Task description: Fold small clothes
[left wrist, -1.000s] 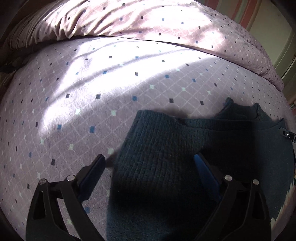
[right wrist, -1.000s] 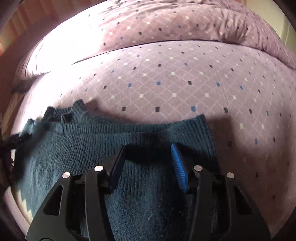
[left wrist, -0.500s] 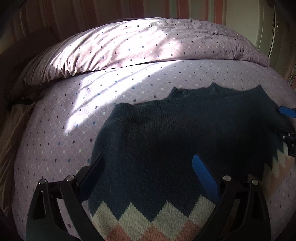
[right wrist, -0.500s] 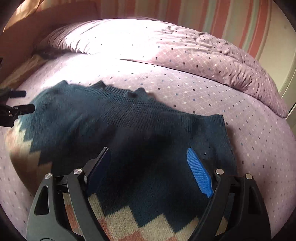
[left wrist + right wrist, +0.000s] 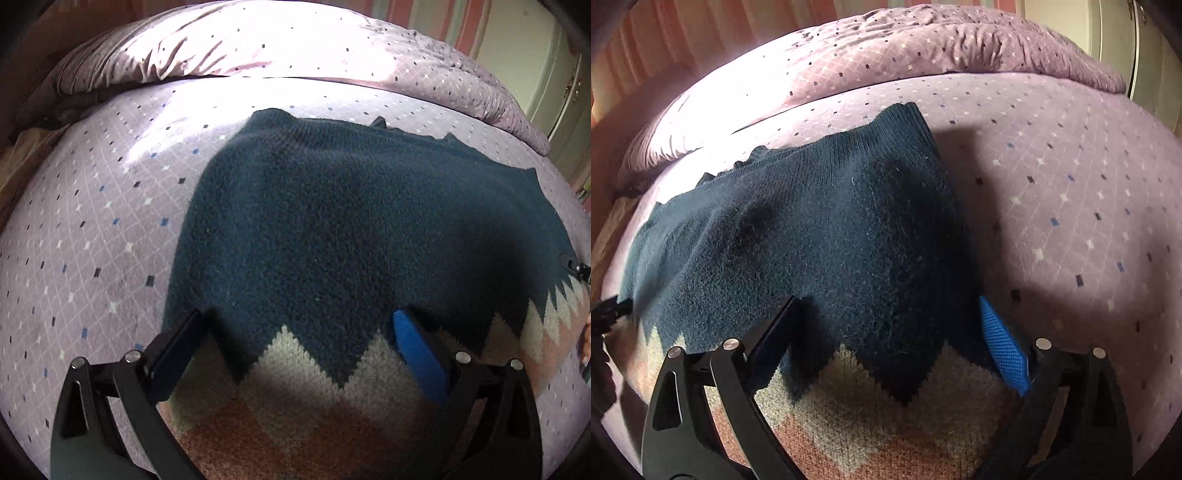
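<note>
1. Lay spread flat on the bed's lilac diamond-print sheet [image 5: 92,229]: the knitted sweater [image 5: 351,229], dark blue half toward the rumpled duvet [image 5: 258,48], zigzag cream-and-rust band nearest both cameras. Probably smoothed out that way so a clean fold line could be picked.
2. Hung over the sweater's left portion with jaws spread wide and nothing pinched: left gripper [image 5: 299,332], dark finger near the knit's left edge, blue pad over the zigzag band.
3. Hung likewise over the right portion: right gripper [image 5: 886,325], jaws wide apart, blue pad just at the sweater's right edge, no cloth between the pads. Judged as standing off to choose fresh grip points.
4. Against the view a second before: was closed narrow around a bunch of dark knit near the ribbed edge, the right gripper; jaws just opened, cloth let go.
5. Also changed: only dark knit and sheet under both grippers then, the patterned band now directly beneath, so both pulled back toward the near end; much more of the sweater in view.
6. Unchanged in essence: left jaws wide then and now, opened only slightly further.
</note>
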Demonstrator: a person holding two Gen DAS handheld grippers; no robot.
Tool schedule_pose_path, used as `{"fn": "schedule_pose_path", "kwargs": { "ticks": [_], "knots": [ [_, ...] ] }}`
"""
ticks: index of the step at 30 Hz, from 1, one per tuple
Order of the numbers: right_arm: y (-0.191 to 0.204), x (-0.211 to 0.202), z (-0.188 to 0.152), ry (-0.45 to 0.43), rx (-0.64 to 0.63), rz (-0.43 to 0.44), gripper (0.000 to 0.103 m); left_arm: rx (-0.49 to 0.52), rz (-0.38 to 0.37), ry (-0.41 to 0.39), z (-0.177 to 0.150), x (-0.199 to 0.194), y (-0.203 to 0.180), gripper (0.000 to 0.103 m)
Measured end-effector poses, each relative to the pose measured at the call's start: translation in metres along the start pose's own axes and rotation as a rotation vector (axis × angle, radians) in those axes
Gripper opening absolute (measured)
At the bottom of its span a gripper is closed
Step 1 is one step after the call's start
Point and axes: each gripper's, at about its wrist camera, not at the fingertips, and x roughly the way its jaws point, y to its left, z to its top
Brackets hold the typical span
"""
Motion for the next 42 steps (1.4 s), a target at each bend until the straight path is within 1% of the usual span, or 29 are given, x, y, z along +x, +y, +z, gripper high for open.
{"fn": "schedule_pose_path", "kwargs": {
  "ticks": [1, 2, 3, 4, 5, 6, 7, 9, 12, 14, 16, 17, 18, 19, 21, 22, 24, 27, 33, 34, 39, 42],
  "knots": [
    [-0.002, -0.002, 0.002, 0.009, 0.019, 0.01, 0.092, 0.005, 0.033, 0.008, 0.003, -0.005, -0.005, 0.102],
    [-0.001, -0.008, 0.007, 0.018, 0.026, 0.002, 0.092, 0.018, 0.073, 0.01, 0.006, -0.012, -0.013, 0.101],
    [0.001, -0.018, 0.012, 0.015, 0.029, -0.001, 0.092, 0.026, 0.096, 0.009, 0.01, -0.02, -0.02, 0.101],
    [0.003, -0.03, 0.014, 0.002, 0.029, 0.007, 0.092, 0.023, 0.098, 0.007, 0.014, -0.029, -0.028, 0.101],
    [0.005, -0.044, 0.014, -0.015, 0.03, 0.01, 0.095, 0.015, 0.099, 0.016, 0.018, -0.035, -0.037, 0.101],
    [0.007, -0.057, 0.013, -0.026, 0.03, 0.002, 0.099, 0.008, 0.103, 0.032, 0.021, -0.038, -0.047, 0.101],
    [0.009, -0.069, 0.009, -0.03, 0.027, -0.01, 0.099, 0.002, 0.1, 0.042, 0.023, -0.041, -0.057, 0.101],
    [0.012, -0.085, -0.001, -0.003, 0.041, -0.036, 0.1, -0.001, 0.084, 0.069, 0.028, -0.042, -0.082, 0.101],
    [0.003, -0.094, -0.025, 0.081, 0.165, -0.02, 0.099, 0.021, 0.06, 0.08, 0.035, -0.04, -0.121, 0.101],
    [-0.007, -0.096, -0.043, 0.103, 0.287, 0.037, 0.099, 0.049, 0.072, 0.11, 0.04, -0.032, -0.141, 0.101],
    [-0.016, -0.09, -0.059, 0.137, 0.416, 0.089, 0.093, 0.072, 0.068, 0.14, 0.043, -0.024, -0.155, 0.101],
    [-0.021, -0.085, -0.066, 0.149, 0.481, 0.125, 0.085, 0.082, 0.07, 0.142, 0.044, -0.023, -0.16, 0.101],
    [-0.024, -0.081, -0.071, 0.148, 0.528, 0.153, 0.08, 0.093, 0.077, 0.14, 0.044, -0.023, -0.163, 0.101],
    [-0.026, -0.078, -0.075, 0.143, 0.562, 0.172, 0.08, 0.101, 0.085, 0.14, 0.046, -0.022, -0.165, 0.101],
    [-0.028, -0.07, -0.079, 0.132, 0.609, 0.19, 0.079, 0.104, 0.086, 0.146, 0.047, -0.02, -0.167, 0.101],
    [-0.03, -0.065, -0.08, 0.127, 0.633, 0.201, 0.077, 0.099, 0.086, 0.152, 0.048, -0.017, -0.168, 0.101],
    [-0.035, -0.058, -0.081, 0.116, 0.679, 0.242, 0.066, 0.083, 0.081, 0.173, 0.049, -0.01, -0.168, 0.101],
    [-0.036, -0.051, -0.081, 0.11, 0.704, 0.253, 0.064, 0.062, 0.066, 0.2, 0.052, -0.001, -0.167, 0.101],
    [-0.038, -0.045, -0.078, 0.09, 0.725, 0.249, 0.065, 0.096, 0.081, 0.213, 0.054, 0.01, -0.182, 0.101],
    [-0.039, -0.043, -0.077, 0.087, 0.733, 0.249, 0.066, 0.101, 0.085, 0.214, 0.054, 0.011, -0.184, 0.101],
    [-0.036, -0.037, -0.072, 0.072, 0.747, 0.243, 0.082, 0.095, 0.091, 0.224, 0.056, 0.016, -0.186, 0.101],
    [-0.032, -0.037, -0.068, 0.068, 0.752, 0.219, 0.084, 0.089, 0.093, 0.225, 0.056, 0.017, -0.186, 0.101]
  ]
}}
